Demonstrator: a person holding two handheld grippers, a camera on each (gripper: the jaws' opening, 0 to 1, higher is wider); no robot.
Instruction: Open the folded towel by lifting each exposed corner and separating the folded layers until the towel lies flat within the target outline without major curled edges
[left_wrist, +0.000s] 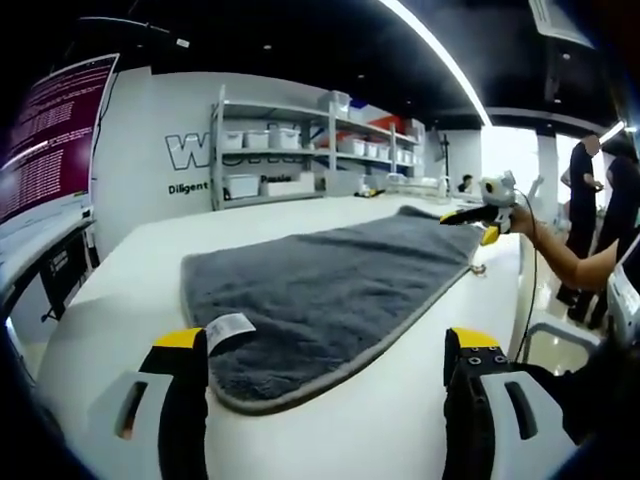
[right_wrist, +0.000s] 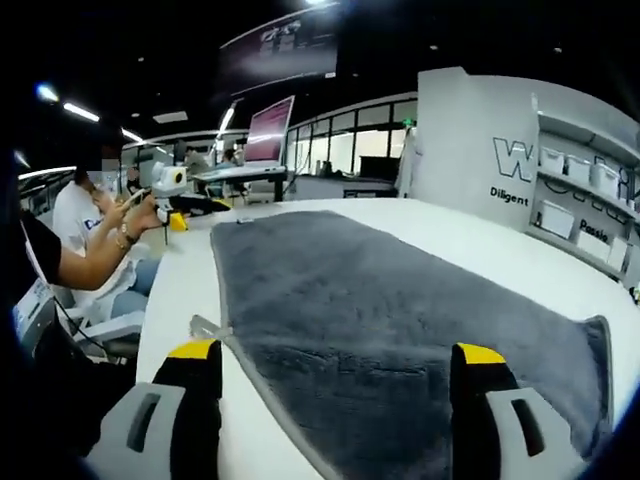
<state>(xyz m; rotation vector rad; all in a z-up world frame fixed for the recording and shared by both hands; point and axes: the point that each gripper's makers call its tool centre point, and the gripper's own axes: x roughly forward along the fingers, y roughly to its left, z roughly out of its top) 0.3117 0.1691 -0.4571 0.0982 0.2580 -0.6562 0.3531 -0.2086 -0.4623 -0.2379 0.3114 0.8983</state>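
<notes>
Here, my left gripper (left_wrist: 325, 375) and right gripper (right_wrist: 335, 385) hover wide open, empty. The grey towel (left_wrist: 330, 285) on the white table (left_wrist: 120, 300) looks soft and limp. I'd pinch its hemmed corners.

This is a lab or demonstration workspace inside an open-plan office. Behind the long white table (left_wrist: 330, 420) stands a metal shelving rack (left_wrist: 300, 150) stocked with white storage bins, against a white wall bearing large company lettering (left_wrist: 195, 152). Beside the table a monitor (left_wrist: 50, 135) shows dense text. Linear ceiling lights (left_wrist: 435, 55) run overhead, and glass-walled rooms (right_wrist: 350, 150) lie beyond the table.
</notes>
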